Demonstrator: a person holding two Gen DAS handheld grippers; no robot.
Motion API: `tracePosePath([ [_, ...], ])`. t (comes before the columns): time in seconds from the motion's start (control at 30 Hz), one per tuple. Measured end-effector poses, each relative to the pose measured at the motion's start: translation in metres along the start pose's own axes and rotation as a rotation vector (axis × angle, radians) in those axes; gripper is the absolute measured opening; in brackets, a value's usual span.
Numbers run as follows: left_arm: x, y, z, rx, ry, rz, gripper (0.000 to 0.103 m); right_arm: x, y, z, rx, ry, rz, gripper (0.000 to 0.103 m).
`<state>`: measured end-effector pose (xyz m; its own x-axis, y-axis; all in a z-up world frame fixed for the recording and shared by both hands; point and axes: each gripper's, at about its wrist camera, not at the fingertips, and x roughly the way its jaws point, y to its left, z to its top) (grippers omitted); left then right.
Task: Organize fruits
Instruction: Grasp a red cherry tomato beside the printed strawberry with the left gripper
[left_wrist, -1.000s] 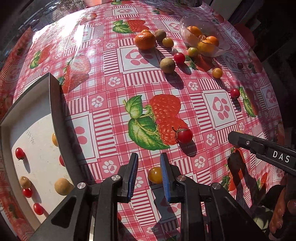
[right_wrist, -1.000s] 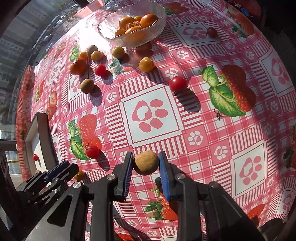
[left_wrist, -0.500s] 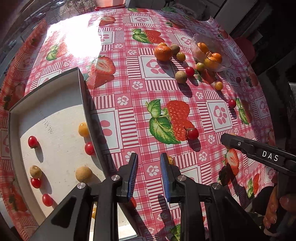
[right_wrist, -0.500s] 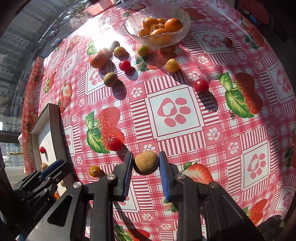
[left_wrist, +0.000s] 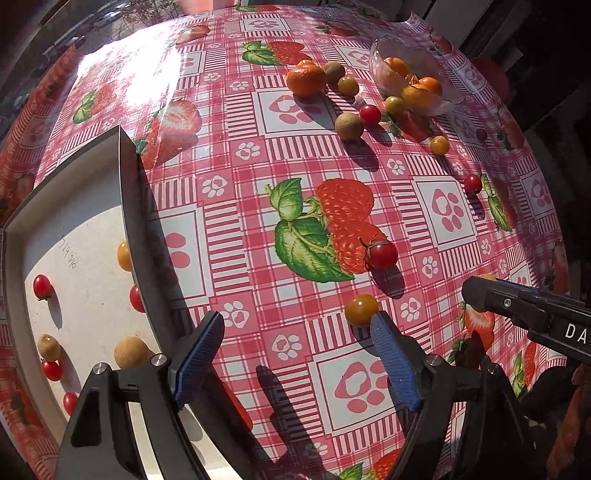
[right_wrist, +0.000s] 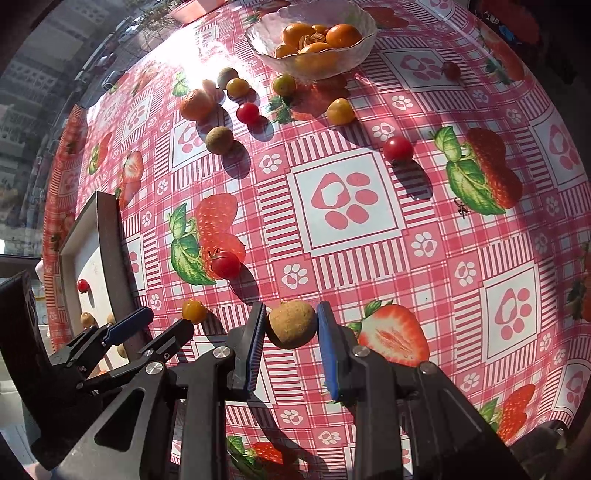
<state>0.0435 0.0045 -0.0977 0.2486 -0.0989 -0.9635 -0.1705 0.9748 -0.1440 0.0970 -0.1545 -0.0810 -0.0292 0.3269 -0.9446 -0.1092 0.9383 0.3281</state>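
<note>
The left gripper (left_wrist: 297, 360) hangs over the red-and-white checked oilcloth with strawberry and paw prints (left_wrist: 236, 155), its blue-padded jaws opening and already wide apart with nothing pressed between them. A small round yellow-orange cherry tomato (left_wrist: 361, 309) lies on the cloth just beyond the tip of the right-hand pad, close to it but not gripped. A little farther off, a red cherry tomato with a green stalk (left_wrist: 382, 254) sits on the printed strawberry.

The right gripper (right_wrist: 290, 325) is clamped on a round tan-brown longan-like fruit (right_wrist: 291, 324), both blue pads pressing its sides, held above the cloth.

To the left, a shallow grey tray with a pale floor (left_wrist: 125, 192) holds several red cherry tomatoes, two tan fruits and a yellow one against its right wall.

At the far side stands a clear glass bowl (right_wrist: 354, 48) of orange fruits. Near it, loose on the cloth, lie an orange mandarin (left_wrist: 306, 78), tan fruits, and red, yellow and greenish tomatoes, well apart from both grippers.
</note>
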Motion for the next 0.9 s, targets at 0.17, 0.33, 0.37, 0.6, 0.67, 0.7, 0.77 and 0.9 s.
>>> tracePosePath([
  [0.17,0.009,-0.010,0.005,0.042,0.028,0.026,0.082,-0.001,-0.012,-0.003,0.025,0.001,0.003,0.030],
  [0.33,0.017,-0.030,0.007,0.080,0.046,0.010,0.082,-0.002,-0.021,-0.006,0.048,-0.003,0.001,0.030],
  [0.37,0.018,-0.034,0.007,0.092,0.043,0.015,0.082,-0.002,-0.024,-0.007,0.053,-0.003,0.000,0.030],
  [0.6,0.029,-0.043,0.030,0.074,0.034,0.021,0.082,-0.002,-0.045,-0.013,0.095,-0.001,-0.010,0.030],
  [0.67,0.032,-0.044,0.038,0.082,0.033,0.029,0.081,-0.002,-0.050,-0.014,0.107,0.000,-0.009,0.030],
  [0.7,0.033,-0.046,0.040,0.086,0.032,0.031,0.081,-0.002,-0.053,-0.015,0.113,0.000,-0.008,0.030],
  [0.77,0.035,-0.050,0.044,0.095,0.034,0.035,0.067,-0.003,-0.057,-0.016,0.122,0.000,-0.008,0.030],
  [0.9,0.041,-0.060,0.048,0.125,0.043,0.052,0.042,-0.004,-0.064,-0.015,0.138,-0.001,-0.004,0.030],
])
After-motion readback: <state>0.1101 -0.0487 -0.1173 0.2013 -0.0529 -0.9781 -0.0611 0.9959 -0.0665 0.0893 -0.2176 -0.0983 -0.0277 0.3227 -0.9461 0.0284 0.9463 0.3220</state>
